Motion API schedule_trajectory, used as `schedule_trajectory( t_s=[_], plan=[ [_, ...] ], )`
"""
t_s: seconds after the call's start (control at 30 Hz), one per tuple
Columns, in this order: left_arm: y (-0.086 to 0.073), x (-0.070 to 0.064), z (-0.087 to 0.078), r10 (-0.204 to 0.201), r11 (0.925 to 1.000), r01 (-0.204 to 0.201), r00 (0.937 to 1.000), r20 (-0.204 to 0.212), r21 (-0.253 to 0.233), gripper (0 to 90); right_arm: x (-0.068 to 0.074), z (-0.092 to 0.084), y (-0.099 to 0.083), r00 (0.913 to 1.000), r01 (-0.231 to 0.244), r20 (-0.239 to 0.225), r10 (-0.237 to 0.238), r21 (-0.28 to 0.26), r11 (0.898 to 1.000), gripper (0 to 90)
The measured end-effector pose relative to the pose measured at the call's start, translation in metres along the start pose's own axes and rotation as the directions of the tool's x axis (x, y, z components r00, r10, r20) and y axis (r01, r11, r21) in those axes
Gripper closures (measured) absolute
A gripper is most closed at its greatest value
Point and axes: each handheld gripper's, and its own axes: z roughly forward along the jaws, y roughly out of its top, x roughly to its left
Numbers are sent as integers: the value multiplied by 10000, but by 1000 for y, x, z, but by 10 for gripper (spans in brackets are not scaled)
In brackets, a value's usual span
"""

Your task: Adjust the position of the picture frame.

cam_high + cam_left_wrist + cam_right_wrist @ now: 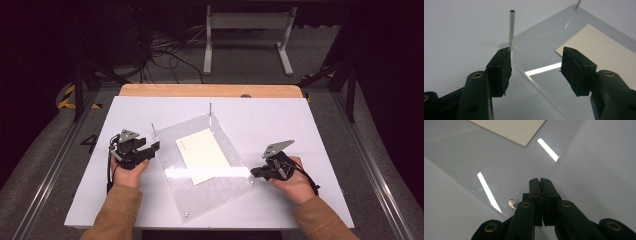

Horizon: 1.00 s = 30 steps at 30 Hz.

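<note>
the left tongs [536, 72] gape released at the clear acrylic sheet's [220, 190] edge, seemingly ready to lift it off the paper [202, 155], while the right tongs [540, 182] sit clenched on nothing at its corner.

High view overhead, facing forward-down; gripper views close, sharing acrylic plate [210, 165].

Glossy clear plastic sheet [210, 175], matt paper card [202, 154], metal posts [511, 27].

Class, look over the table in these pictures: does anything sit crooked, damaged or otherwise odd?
The clear plastic sheet lies turned at an angle to the white table, corners pointing toward the edges. Thin metal posts stand at only its far corners. The paper on it is skewed too. Nothing looks broken or spilled.
</note>
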Motion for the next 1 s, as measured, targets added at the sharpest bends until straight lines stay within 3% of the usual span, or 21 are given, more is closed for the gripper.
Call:
schedule_trajectory(
  t_s=[0.03, 0.17, 0.2, 0.37, 0.5, 0.6, 0.7, 0.73, 0.8, 0.83, 0.97, 1.0],
  plan=[
    [3, 3, 10, 105, 9999, -101, 9990, -429, 95, 418, 0, -4, -1, 10000, 64, 49, -63, -265, 9996, 859],
    [8, 5, 21, 358, 9993, -368, 9961, -805, -109, 502, -1, -7, -4, 9999, 59, 146, -53, -465, 9989, 842],
    [16, 4, 25, 711, 9969, -742, 9923, -1014, -276, 508, -2, -7, -5, 9999, 60, 101, -56, -486, 9988, 838],
    [32, 0, 35, 1286, 9914, -1306, 9840, -1235, -82, 505, -1, -8, -8, 10000, 43, 76, -39, -533, 9986, 829],
    [39, 3, 48, 1262, 9920, -1233, 9810, -1477, 282, 518, 1, -11, -9, 9999, 96, 54, -93, -687, 9976, 821],
    [38, 2, 52, 1286, 9916, -1257, 9828, -1327, 300, 678, 2, -13, -9, 9999, 108, 39, -105, -753, 9971, 819],
    [39, 4, 51, 1037, 9946, -1026, 9862, -1291, 151, 834, 3, -14, -10, 10000, 84, 29, -82, -766, 9970, 819],
    [39, 6, 51, 887, 9961, -882, 9896, -1129, 97, 848, 4, -15, -10, 10000, 84, 15, -83, -788, 9969, 819],
    [39, 8, 51, 962, 9954, -961, 9905, -985, 66, 850, 6, -17, -11, 9999, 159, 19, -158, -868, 9961, 819],
    [41, 5, 50, 1251, 9918, -1271, 9872, -988, -146, 850, 7, -19, -11, 9999, 166, 24, -164, -913, 9957, 819],
    [51, -4, 57, 1703, 9851, -1714, 9830, -683, -109, 850, 8, -27, -14, 9999, 137, 69, -130, -1123, 9936, 819],
    [54, -8, 60, 1813, 9825, -1833, 9817, -592, -318, 850, 9, -30, -15, 9999, 110, 122, -96, -1169, 9931, 818]
  ],
)
